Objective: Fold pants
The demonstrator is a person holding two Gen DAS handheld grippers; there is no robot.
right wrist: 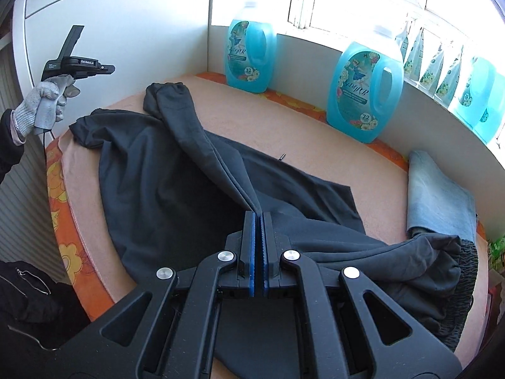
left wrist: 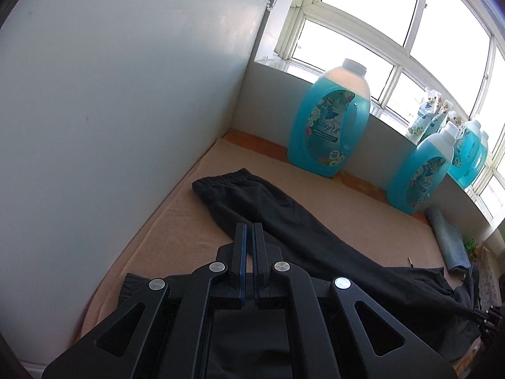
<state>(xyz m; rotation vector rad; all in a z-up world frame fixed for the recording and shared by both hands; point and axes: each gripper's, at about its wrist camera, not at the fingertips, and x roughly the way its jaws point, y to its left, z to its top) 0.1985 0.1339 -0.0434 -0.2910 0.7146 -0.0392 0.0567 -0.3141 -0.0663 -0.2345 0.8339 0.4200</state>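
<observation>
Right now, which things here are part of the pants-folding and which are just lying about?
In the job: dark pants; right gripper, pinching a pants fold; left gripper, shut and raised.

Lying about: blue detergent jugs; folded light-blue cloth; refill pouches.

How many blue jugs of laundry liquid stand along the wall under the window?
4: one jug near the corner, a second further right, then two close together at the far right, a third with a fourth half hidden behind it. More may be hidden.
</observation>
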